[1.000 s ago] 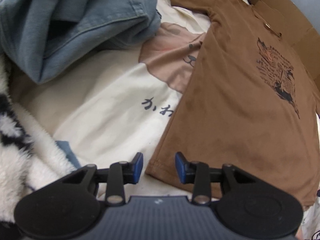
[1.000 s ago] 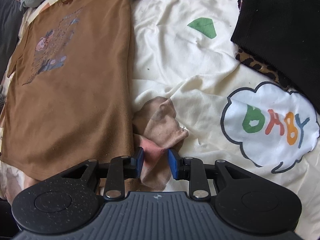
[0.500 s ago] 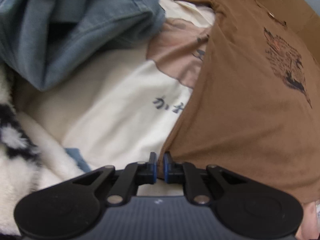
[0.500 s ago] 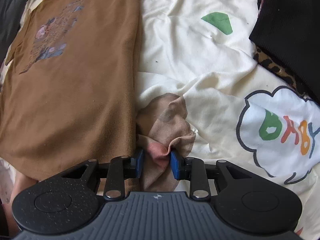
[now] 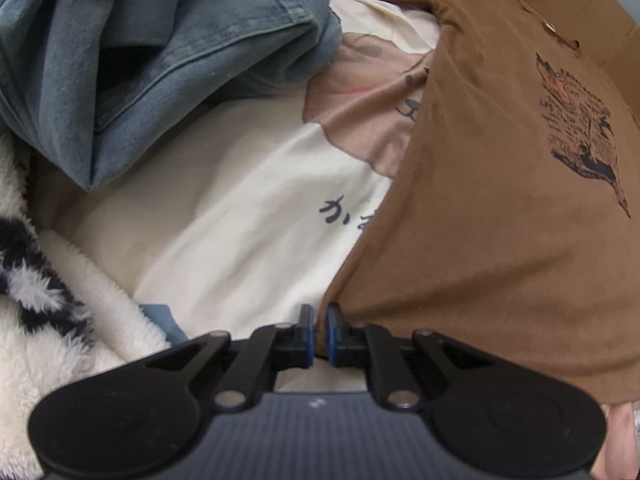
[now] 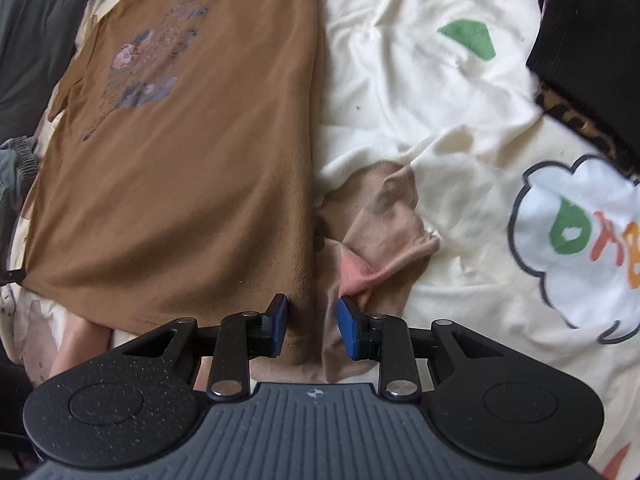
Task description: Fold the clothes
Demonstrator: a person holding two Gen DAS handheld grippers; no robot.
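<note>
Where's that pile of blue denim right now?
The blue denim garment sits bunched at the upper left of the left wrist view, on the cream bedsheet, left of the brown T-shirt.

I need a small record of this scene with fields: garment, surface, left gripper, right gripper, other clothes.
garment: brown T-shirt, spread flat, print facing up
surface: cream printed bedsheet
left gripper: shut on the shirt's bottom corner
right gripper: jaws partly apart, shirt's other bottom corner and bunched sheet between them; grip unclear
other clothes: blue denim garment; black garment; fluffy black-and-white fabric
</note>
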